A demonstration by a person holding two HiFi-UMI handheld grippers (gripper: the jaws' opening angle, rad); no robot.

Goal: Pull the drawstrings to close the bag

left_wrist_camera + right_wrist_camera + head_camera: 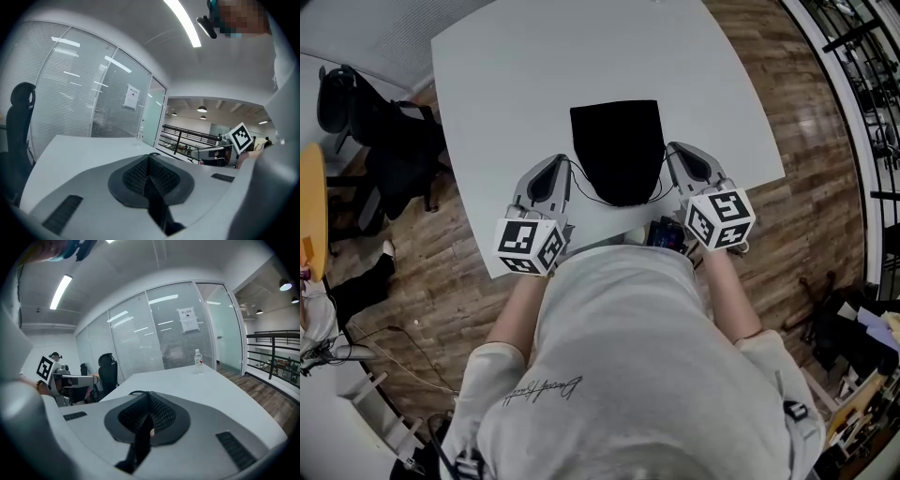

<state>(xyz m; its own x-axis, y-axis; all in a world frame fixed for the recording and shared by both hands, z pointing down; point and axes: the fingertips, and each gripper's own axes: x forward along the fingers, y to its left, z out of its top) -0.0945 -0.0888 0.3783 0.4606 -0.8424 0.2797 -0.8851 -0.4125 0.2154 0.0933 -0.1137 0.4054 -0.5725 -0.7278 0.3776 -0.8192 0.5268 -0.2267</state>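
Head view: seeing the bag [617, 145] lying flat on the table [506, 84], probably with its mouth end facing the person. Holding the left gripper [559, 165] just beside the bag's near-left corner and the right gripper [677, 152] just beside its near-right corner, bracketing the bag between them. Tracing a thin drawstring [623, 203] looping below the bag's near edge and rising toward both tips, sagging slightly. Reading this as the cinch pull. Recommending taking up the slack first, then pulling outward evenly on both sides, staying low along the tabletop and avoiding dragging the whole bag to one side.

Left gripper view: seeing the jaws pressed together, pinching what looks like a dark bit of cord at the tip. Not seeing the bag here. Spotting the other gripper's marker cube further off.

Right gripper view: seeing the jaws closed too, clamping a dark cord arcing out of the tip. Again not catching the bag in frame.
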